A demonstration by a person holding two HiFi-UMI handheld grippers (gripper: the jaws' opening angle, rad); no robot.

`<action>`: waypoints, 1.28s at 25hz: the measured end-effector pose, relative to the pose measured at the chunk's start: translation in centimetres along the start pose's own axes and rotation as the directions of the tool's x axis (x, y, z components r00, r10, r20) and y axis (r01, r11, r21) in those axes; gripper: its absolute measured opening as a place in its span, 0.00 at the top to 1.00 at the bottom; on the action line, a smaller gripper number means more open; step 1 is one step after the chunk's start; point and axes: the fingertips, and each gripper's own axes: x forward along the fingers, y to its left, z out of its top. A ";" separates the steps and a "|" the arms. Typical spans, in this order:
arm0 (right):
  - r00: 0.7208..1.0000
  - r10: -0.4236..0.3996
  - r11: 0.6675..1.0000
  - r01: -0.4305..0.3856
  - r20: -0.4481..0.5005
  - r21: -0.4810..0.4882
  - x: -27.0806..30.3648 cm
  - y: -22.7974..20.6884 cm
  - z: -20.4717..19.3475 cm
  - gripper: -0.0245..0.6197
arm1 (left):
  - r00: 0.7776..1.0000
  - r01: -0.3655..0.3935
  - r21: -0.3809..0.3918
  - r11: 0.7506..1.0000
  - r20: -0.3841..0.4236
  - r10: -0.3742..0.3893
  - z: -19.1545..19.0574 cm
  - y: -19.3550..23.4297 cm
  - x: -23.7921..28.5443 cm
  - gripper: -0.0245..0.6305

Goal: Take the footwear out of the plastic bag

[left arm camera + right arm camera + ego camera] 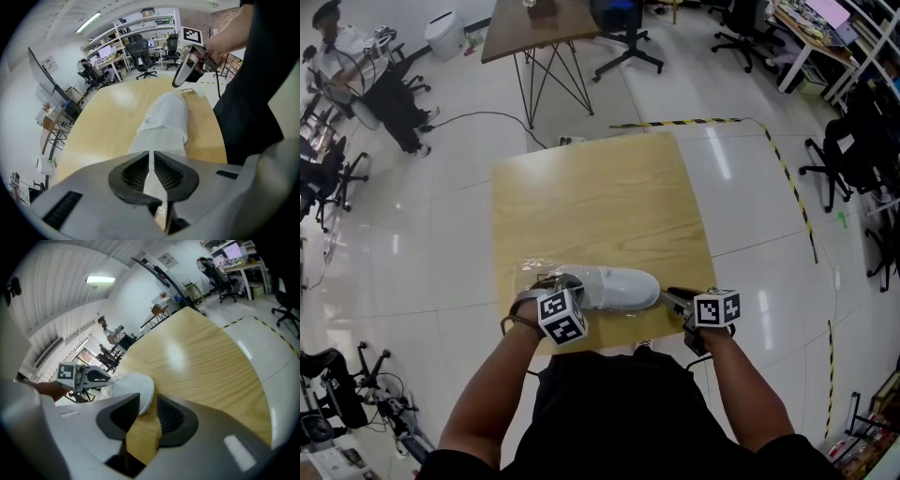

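A white slipper (614, 286) lies on its side near the front edge of the wooden table (600, 197), its heel end in a clear plastic bag (532, 272). At that heel end my left gripper (564, 284) has its jaws nearly together; in the left gripper view (151, 164) a fold of clear film sits pinched between them, with the slipper (166, 122) stretching away beyond. My right gripper (671, 296) stands just off the toe, to the right. In its own view (147, 416) the jaws are apart over bare wood, the slipper's toe (136, 387) just past them.
The table's front edge is right against the person's body. Beyond the table stand a darker second table (539, 28) and office chairs (628, 42). A seated person (366, 75) is at the far left. Yellow-black tape (787, 173) runs along the floor at the right.
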 end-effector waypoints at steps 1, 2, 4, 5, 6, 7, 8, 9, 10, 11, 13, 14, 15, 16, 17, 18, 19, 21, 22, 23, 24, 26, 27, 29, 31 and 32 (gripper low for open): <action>1.000 -0.017 1.000 0.017 -0.019 -0.004 0.6 0.0 -0.3 0.77 | 1.000 -0.001 0.002 1.000 -0.002 0.001 0.0 0.0 0.0 0.90; 0.999 -0.034 0.999 0.034 -0.027 0.003 1.1 -0.1 -0.4 0.75 | 1.000 0.000 0.002 1.000 -0.003 0.000 0.0 0.0 0.0 0.90; 0.998 -0.053 0.998 0.054 -0.029 0.036 1.7 -0.4 -0.5 0.73 | 1.000 0.003 -0.001 1.000 -0.001 -0.003 0.0 -0.1 0.0 0.90; 0.998 -0.060 0.997 0.061 -0.031 0.051 2.0 -0.5 -0.5 0.73 | 1.000 0.004 -0.004 1.000 0.000 -0.004 0.0 -0.1 0.0 0.90; 0.997 -0.065 0.996 0.067 -0.036 0.059 2.2 -0.6 -0.5 0.73 | 1.000 0.004 -0.007 1.000 0.000 -0.004 -0.1 0.0 0.1 0.90; 0.997 -0.066 0.996 0.069 -0.042 0.062 2.4 -0.5 -0.4 0.74 | 1.000 0.004 -0.010 1.000 -0.001 -0.004 -0.2 0.0 0.1 0.90; 0.997 -0.060 0.996 0.063 -0.049 0.063 2.6 -0.4 -0.3 0.74 | 1.000 0.003 -0.014 1.000 -0.001 -0.003 -0.3 0.1 0.2 0.90; 0.997 -0.045 0.997 0.049 -0.056 0.065 2.8 -0.1 -0.3 0.74 | 1.000 0.001 -0.018 1.000 -0.002 -0.001 -0.4 0.2 0.2 0.90; 0.998 -0.026 0.997 0.031 -0.063 0.068 3.0 0.3 -0.2 0.75 | 1.000 -0.001 -0.023 1.000 -0.001 0.001 -0.4 0.3 0.2 0.90; 0.998 -0.010 0.997 0.015 -0.068 0.074 3.2 0.6 -0.3 0.75 | 1.000 -0.003 -0.028 1.000 0.000 0.003 -0.5 0.3 0.3 0.90; 0.997 0.000 0.997 0.006 -0.076 0.083 3.6 1.0 -0.5 0.75 | 1.000 -0.004 -0.031 0.999 0.003 0.004 -0.6 0.3 0.3 0.90; 0.997 -0.002 0.997 0.009 -0.077 0.081 3.6 1.1 -0.5 0.75 | 1.000 -0.005 -0.032 0.999 0.004 0.005 -0.6 0.2 0.2 0.90; 0.997 -0.006 0.997 0.012 -0.073 0.072 3.6 1.2 -0.4 0.76 | 1.000 -0.006 -0.032 0.999 0.003 0.006 -0.6 0.2 0.2 0.90; 0.998 -0.008 0.998 0.012 -0.064 0.057 3.4 1.3 -0.2 0.78 | 1.000 -0.007 -0.034 0.999 0.000 0.007 -0.7 0.2 0.3 0.90; 0.999 -0.007 0.999 0.009 -0.052 0.041 3.3 1.5 0.1 0.80 | 1.000 -0.006 -0.038 0.999 -0.005 0.006 -0.9 0.2 0.3 0.91; 0.999 -0.002 1.000 0.003 -0.039 0.031 3.0 1.7 0.3 0.80 | 1.000 -0.006 -0.043 0.999 -0.008 0.005 -1.1 0.3 0.3 0.91; 1.000 0.005 1.000 -0.004 -0.026 0.029 2.7 1.8 0.6 0.81 | 1.000 -0.007 -0.047 0.999 -0.011 0.007 -1.3 0.4 0.3 0.91; 1.000 0.013 0.999 -0.013 -0.009 0.034 1.9 1.7 0.8 0.83 | 1.000 -0.016 -0.050 0.999 -0.016 0.015 -1.8 0.6 0.3 0.91; 1.000 0.013 0.999 -0.013 -0.005 0.036 1.5 1.5 0.8 0.83 | 1.000 -0.016 -0.053 0.998 -0.019 0.015 -2.0 0.6 0.3 0.91; 1.000 0.012 0.999 -0.012 -0.002 0.038 1.1 1.2 0.9 0.83 | 1.000 -0.014 -0.058 0.998 -0.020 0.013 -2.1 0.5 0.3 0.91; 1.000 0.011 0.999 -0.011 0.000 0.039 0.7 0.9 0.9 0.83 | 1.000 -0.013 -0.061 0.998 -0.021 0.011 -2.2 0.4 0.3 0.91; 1.000 0.009 0.999 -0.009 0.006 0.044 0.0 0.4 0.9 0.84 | 1.000 -0.017 -0.056 0.998 -0.026 0.015 -2.5 0.6 0.3 0.90; 1.000 0.007 0.999 -0.007 0.008 0.046 -0.3 0.3 0.9 0.84 | 0.999 -0.019 -0.050 0.999 -0.029 0.017 -2.6 0.8 0.3 0.90; 1.000 0.000 0.999 -0.001 0.007 0.041 -0.7 0.1 0.8 0.84 | 0.999 -0.019 -0.040 0.999 -0.033 0.018 -3.0 0.9 0.3 0.90; 1.000 -0.014 1.000 0.014 0.004 0.020 -0.9 -0.2 0.7 0.84 | 0.999 -0.020 -0.035 0.999 -0.035 0.019 -3.3 1.1 0.4 0.90; 1.000 -0.022 1.000 0.022 0.003 0.005 -1.1 -0.2 0.7 0.84 | 0.999 -0.020 -0.034 0.999 -0.036 0.019 -3.4 1.1 0.4 0.90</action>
